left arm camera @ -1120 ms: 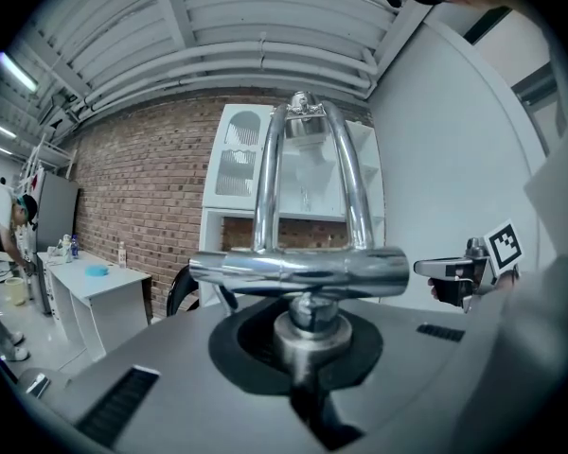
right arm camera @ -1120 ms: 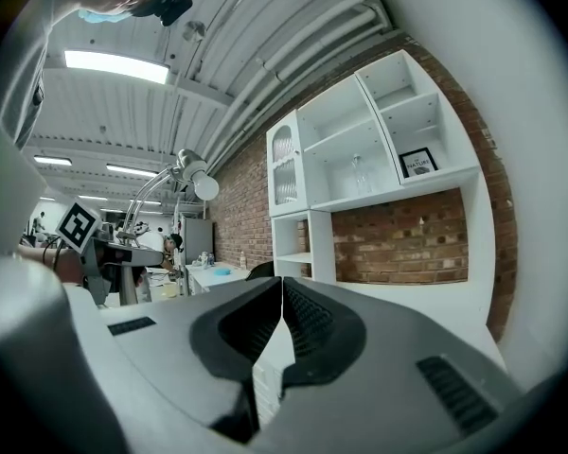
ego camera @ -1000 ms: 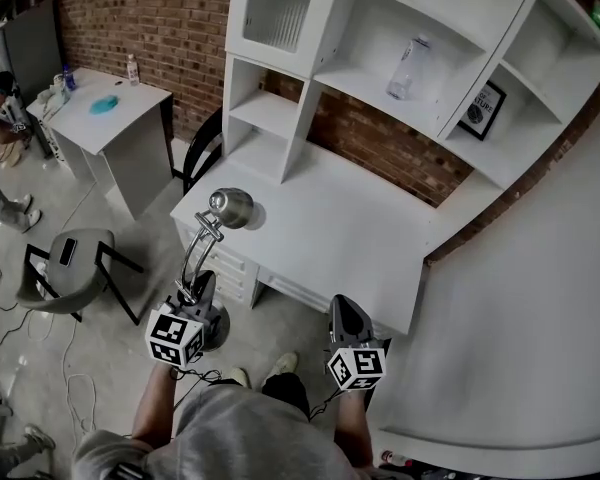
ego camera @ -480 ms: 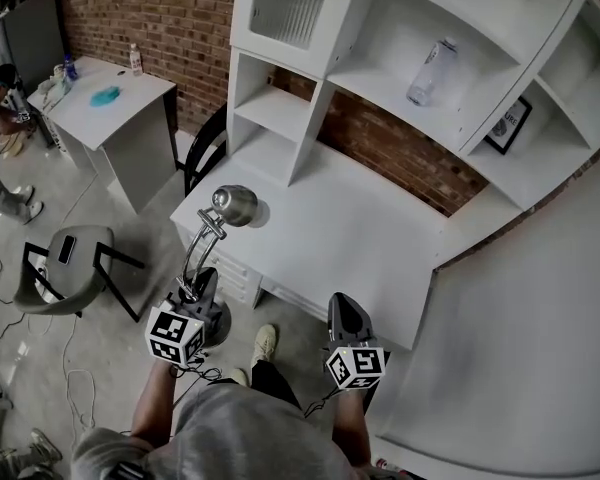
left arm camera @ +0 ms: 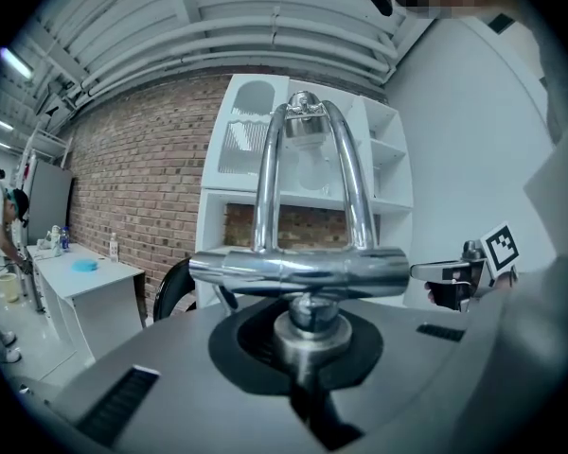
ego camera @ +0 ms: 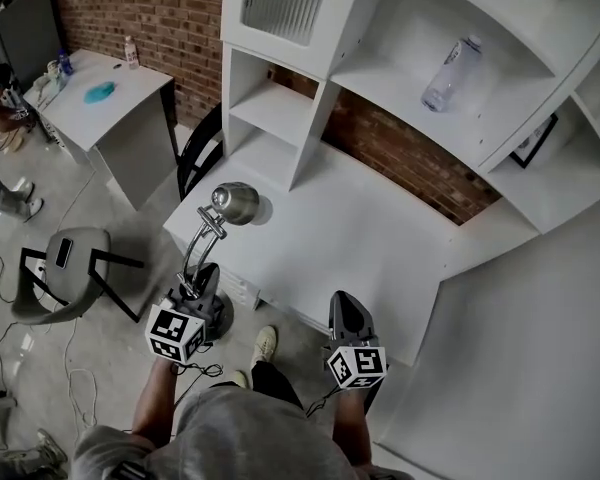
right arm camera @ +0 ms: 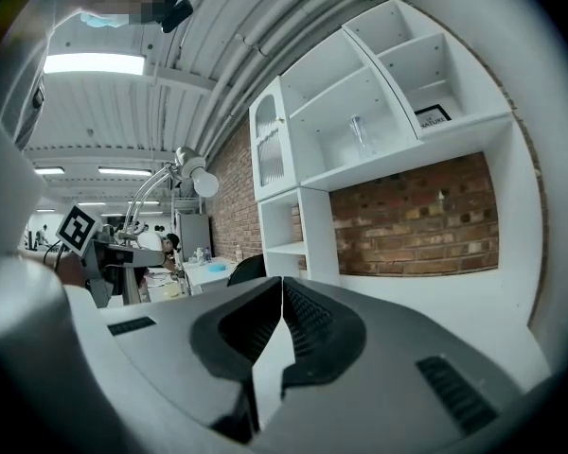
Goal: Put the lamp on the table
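Note:
A chrome desk lamp (ego camera: pixel 233 204) with a curved double stem stands up from my left gripper (ego camera: pixel 202 286), which is shut on its lower stem above the floor, just off the near left corner of the white table (ego camera: pixel 330 230). In the left gripper view the lamp's crossbar (left arm camera: pixel 298 270) and post sit right between the closed jaws (left arm camera: pixel 301 353). My right gripper (ego camera: pixel 346 306) is shut and empty, held just short of the table's front edge. The right gripper view shows its closed jaws (right arm camera: pixel 279 303), the lamp (right arm camera: pixel 186 170) at the left and the table top (right arm camera: pixel 435 291) ahead.
A white shelf unit (ego camera: pixel 280 108) rises at the back of the table, with a clear bottle (ego camera: pixel 448 73) lying on a shelf. A black chair (ego camera: pixel 195 153) stands left of the table. A grey chair (ego camera: pixel 65 268), a second white table (ego camera: pixel 110 93) and floor cables (ego camera: pixel 40 368) lie left.
The view has drifted toward the table and the shelves have shifted up and right. One foot has stepped forward. Both grippers keep their grip and place in view.

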`<state>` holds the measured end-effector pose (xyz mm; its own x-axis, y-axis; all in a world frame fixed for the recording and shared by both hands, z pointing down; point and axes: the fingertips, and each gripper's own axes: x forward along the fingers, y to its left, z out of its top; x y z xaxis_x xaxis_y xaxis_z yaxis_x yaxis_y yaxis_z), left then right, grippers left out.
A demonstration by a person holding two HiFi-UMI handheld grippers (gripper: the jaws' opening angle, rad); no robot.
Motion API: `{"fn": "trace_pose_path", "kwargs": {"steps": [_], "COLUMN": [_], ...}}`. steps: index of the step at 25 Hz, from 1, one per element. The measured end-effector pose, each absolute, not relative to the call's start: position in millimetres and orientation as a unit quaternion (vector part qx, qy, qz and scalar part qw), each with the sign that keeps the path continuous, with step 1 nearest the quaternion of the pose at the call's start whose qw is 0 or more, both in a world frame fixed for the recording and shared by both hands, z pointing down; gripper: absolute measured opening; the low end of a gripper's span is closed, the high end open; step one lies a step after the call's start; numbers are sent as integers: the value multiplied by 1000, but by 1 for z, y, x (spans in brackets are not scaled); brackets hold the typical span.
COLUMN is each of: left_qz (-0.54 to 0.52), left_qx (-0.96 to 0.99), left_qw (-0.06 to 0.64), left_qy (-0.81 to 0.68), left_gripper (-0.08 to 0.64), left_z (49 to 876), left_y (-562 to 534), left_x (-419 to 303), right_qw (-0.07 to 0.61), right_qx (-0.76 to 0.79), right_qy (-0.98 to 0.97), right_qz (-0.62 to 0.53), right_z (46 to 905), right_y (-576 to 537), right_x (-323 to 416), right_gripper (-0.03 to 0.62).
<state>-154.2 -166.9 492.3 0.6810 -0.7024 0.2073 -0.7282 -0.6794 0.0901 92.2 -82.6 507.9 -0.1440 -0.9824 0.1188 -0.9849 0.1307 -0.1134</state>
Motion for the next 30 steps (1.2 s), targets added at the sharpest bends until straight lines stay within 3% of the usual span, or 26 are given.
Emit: {"fn": "trace_pose_path", "kwargs": {"steps": [30], "left_qz": [77], "left_qx": [936], "left_qw": [69], "left_qy": [-336], "left_gripper": [0], "left_z": [521], "left_y": [-313], "left_x": [-26], "right_qw": [28], "right_qx": [677], "right_qy": [-729], "right_qz": [97], "right_z": [536], "right_y": [-204], "right_x": [193], "right_gripper": [23]}}
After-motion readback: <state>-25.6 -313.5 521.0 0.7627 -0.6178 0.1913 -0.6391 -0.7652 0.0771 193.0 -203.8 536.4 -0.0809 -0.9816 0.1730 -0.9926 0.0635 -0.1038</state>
